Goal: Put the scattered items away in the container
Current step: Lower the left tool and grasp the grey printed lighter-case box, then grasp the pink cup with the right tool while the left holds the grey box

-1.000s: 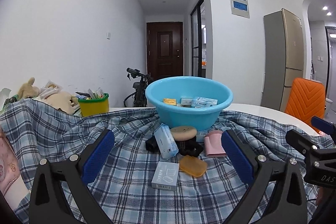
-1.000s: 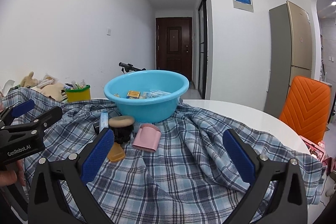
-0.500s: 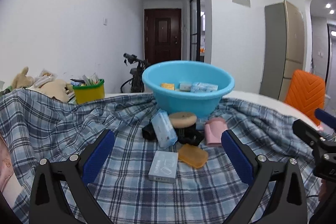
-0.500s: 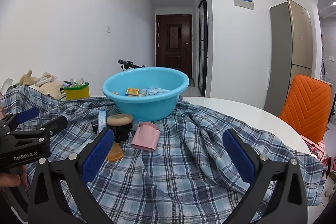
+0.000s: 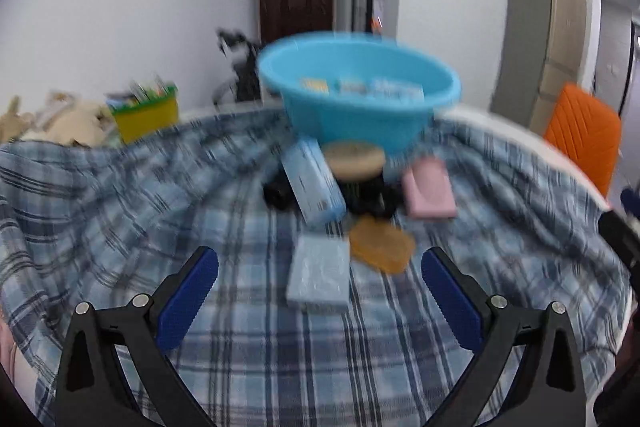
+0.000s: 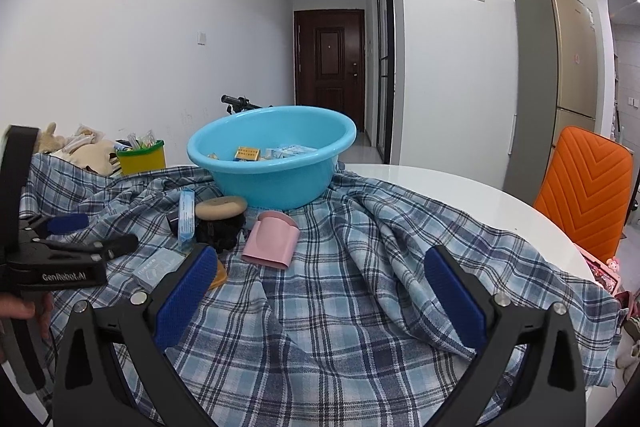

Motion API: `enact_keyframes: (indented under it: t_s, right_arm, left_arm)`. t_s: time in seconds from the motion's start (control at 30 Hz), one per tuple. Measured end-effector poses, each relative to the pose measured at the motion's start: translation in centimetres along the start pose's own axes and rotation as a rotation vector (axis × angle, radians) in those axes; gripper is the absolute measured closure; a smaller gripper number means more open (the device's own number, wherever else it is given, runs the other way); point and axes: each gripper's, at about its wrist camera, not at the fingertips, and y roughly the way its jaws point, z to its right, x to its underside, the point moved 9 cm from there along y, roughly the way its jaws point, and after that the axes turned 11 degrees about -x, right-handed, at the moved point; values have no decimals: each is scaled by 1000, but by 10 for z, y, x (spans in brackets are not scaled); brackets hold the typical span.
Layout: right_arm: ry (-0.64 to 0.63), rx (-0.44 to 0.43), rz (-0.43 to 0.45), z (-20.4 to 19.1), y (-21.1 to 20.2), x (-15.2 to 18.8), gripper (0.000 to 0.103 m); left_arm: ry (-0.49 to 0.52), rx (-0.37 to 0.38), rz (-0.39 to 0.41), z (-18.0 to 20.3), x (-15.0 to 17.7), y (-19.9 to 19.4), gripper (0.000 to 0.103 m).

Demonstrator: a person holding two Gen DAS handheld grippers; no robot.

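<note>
Where plaid cloth [image 6: 340, 307] drapes it, white table [image 6: 460, 195] meets hallway.

Blue plastic basin [image 6: 276, 159], upright on the plaid cloth, centre-left of the right wrist frame; a yellow carton [image 6: 247, 153] and pale blue packets [image 6: 291, 151] already lie inside. Loose items cluster just in front of it: pale blue pack [image 5: 313, 183] tilted against a black object [image 5: 366, 195] topped by a tan round puff [image 5: 354, 159], pink open-ended holder [image 6: 272, 239] on its side, amber soap-like piece [image 5: 382, 245] flat, light blue flat box [image 5: 320, 273] lying nearest, bottom-centre in the blurred left wrist frame.
</note>
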Motion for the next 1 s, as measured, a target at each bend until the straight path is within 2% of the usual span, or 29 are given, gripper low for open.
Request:
enact_keyframes:
  t_s: [0.07, 0.13, 0.2, 0.27, 0.33, 0.43, 0.53, 0.63, 0.8, 0.83, 0.87, 0.9, 0.93, 1.0]
  right_arm:
    - [7, 2, -28, 2, 3, 3, 0]
    - [18, 17, -69, 5, 8, 9, 0]
    - [32, 12, -99, 7, 13, 16, 0]
    - [45, 5, -111, 9, 15, 20, 0]
    - [49, 3, -116, 9, 15, 21, 0]
    - [37, 4, -110, 8, 13, 19, 0]
    - [31, 13, -99, 10, 9, 16, 0]
    - [45, 22, -95, 15, 8, 15, 0]
    - [66, 16, -106, 19, 12, 18, 0]
    - [63, 18, -109, 19, 12, 19, 0]
    - [59, 17, -110, 18, 12, 19, 0]
    - [57, 17, -108, 18, 12, 19, 0]
    - [57, 18, -106, 18, 12, 19, 0]
    - [60, 18, -104, 18, 11, 19, 0]
  left_arm:
    - [37, 32, -95, 8, 10, 12, 0]
    - [34, 27, -145, 9, 17, 21, 0]
    - [36, -28, -135, 5, 17, 26, 0]
    - [43, -48, -126, 2, 14, 31, 0]
    - [27, -37, -149, 0, 11, 41, 0]
    - [30, 23, -200, 4, 10, 59, 0]
    - [75, 3, -230, 4, 15, 72, 0]
    - [105, 21, -253, 7, 21, 80, 0]
    - [72, 33, -226, 4, 19, 82, 2]
    - [67, 40, -206, 5, 17, 79, 15]
    - [62, 46, -190, 5, 15, 76, 38]
    - [57, 51, -188, 4, 14, 76, 49]
    - [50, 65, -191, 4, 15, 76, 54]
    - [63, 74, -179, 6, 14, 75, 54]
